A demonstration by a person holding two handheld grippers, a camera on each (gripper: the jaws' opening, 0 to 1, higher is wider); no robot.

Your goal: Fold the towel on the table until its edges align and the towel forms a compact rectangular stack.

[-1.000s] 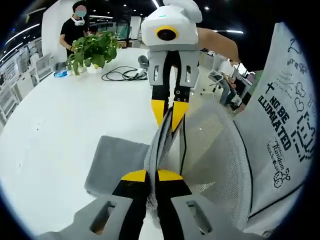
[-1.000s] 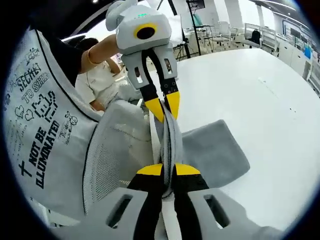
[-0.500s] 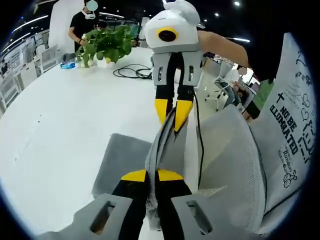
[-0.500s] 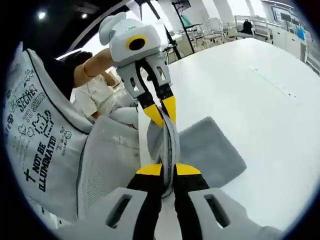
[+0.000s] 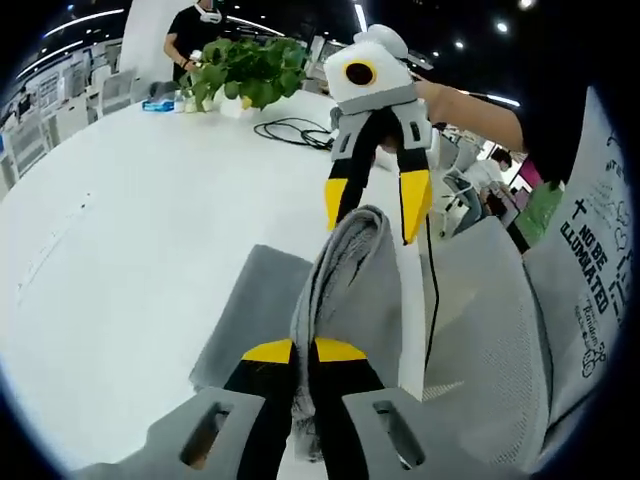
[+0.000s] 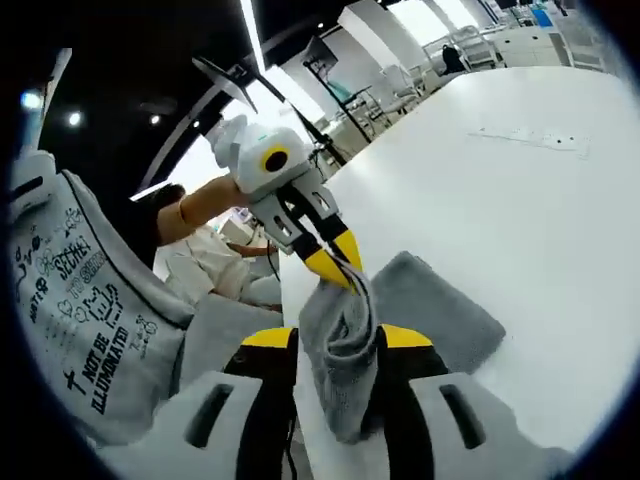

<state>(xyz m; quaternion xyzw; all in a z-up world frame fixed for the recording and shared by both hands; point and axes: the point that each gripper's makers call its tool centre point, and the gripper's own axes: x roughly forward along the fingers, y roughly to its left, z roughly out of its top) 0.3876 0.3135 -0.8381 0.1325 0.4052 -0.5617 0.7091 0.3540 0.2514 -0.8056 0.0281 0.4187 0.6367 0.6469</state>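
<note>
Folding a grey towel (image 5: 345, 290) at the edge of a white table (image 5: 130, 230).

The left hand-held gripper (image 5: 303, 352) clamped a bunched fold at lower centre of its view — the rest of the towel lay flat on the table below. The right hand-held gripper (image 5: 376, 205) stood with jaws spread wide around the towel's raised end; in the right gripper view, cloth draped loosely between its parted jaws. A potted plant (image 5: 250, 70) sat upper left.

Left gripper (image 5: 303, 352) clamped on grey towel (image 5: 345, 285). Right gripper (image 5: 378, 205) ahead, jaws spread astride the raised fold. Lower layer flat on white table (image 5: 130, 250).
</note>
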